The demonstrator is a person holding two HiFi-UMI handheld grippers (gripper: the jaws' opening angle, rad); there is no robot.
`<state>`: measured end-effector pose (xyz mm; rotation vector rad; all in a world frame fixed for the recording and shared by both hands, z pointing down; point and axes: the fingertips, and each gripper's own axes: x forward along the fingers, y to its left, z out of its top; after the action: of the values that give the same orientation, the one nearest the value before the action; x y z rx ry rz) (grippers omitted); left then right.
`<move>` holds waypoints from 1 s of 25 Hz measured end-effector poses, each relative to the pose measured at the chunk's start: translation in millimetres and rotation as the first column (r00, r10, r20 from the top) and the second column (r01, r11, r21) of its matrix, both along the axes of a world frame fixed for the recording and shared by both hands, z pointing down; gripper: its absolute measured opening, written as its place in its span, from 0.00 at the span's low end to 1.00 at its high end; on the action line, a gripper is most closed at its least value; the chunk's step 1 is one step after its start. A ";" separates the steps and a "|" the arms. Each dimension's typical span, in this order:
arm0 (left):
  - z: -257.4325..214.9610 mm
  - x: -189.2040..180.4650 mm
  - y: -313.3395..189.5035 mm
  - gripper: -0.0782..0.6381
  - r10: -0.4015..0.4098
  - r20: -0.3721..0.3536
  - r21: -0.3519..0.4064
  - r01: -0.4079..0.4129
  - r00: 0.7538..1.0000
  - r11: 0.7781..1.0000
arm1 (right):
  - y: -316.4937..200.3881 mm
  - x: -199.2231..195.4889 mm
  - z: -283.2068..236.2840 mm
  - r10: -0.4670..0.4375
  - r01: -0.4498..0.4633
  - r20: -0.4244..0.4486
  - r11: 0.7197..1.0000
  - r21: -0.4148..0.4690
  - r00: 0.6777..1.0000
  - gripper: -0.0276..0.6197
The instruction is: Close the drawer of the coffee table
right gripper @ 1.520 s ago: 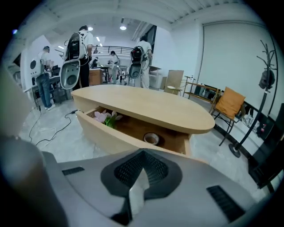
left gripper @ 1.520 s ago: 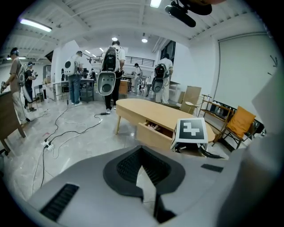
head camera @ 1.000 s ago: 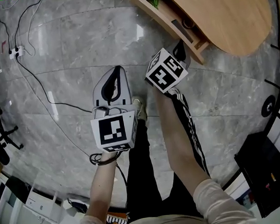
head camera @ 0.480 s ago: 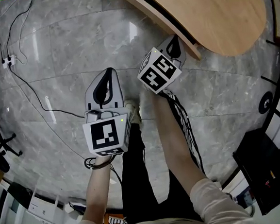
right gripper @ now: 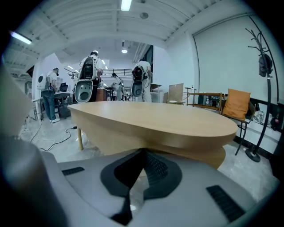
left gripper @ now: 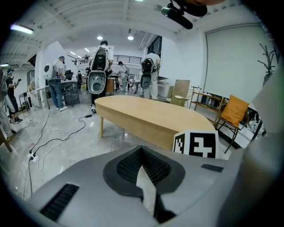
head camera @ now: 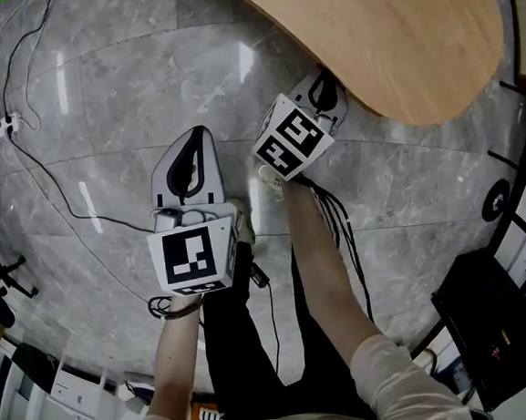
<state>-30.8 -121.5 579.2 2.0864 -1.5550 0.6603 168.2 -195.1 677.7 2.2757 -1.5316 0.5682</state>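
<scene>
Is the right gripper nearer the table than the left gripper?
Yes, the right gripper sits beside the table; the left gripper is over floor.

left gripper (left gripper: pixel 142 150) — jaws seemingly together | coffee table (left gripper: pixel 151 114) ahead | people (left gripper: pixel 57 82) beyond

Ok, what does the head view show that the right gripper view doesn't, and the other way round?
Head view only: the person's forearms and legs from above, a power strip on the floor and a black case. Right gripper view only: the table leg, people standing far back, a coat stand and an orange cushion on a chair. Both: the wooden coffee table, the grey stone floor and the right gripper, its jaws together.
</scene>
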 end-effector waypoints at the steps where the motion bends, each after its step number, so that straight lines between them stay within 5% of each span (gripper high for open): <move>1: 0.5 3.9 -3.6 0.12 0.004 -0.001 0.007 -0.004 1.000 1.000 | 0.0 0.3 -0.2 -0.009 0.009 -0.006 1.000 0.007 1.000 0.05; 15: -5.2 21.9 -41.0 0.12 -0.045 -0.073 0.092 0.052 0.996 0.994 | -13.5 3.1 5.6 -0.108 0.108 -0.049 0.994 0.002 0.993 0.05; 25: -53.7 5.6 -31.5 0.12 -0.108 -0.116 0.093 0.119 0.987 0.989 | -0.4 -9.6 9.5 -0.117 0.129 0.073 0.976 -0.177 0.990 0.05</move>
<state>-25.2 -152.9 525.5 2.0503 -1.6598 0.4268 158.6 -195.5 687.3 2.0297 -1.5679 0.7190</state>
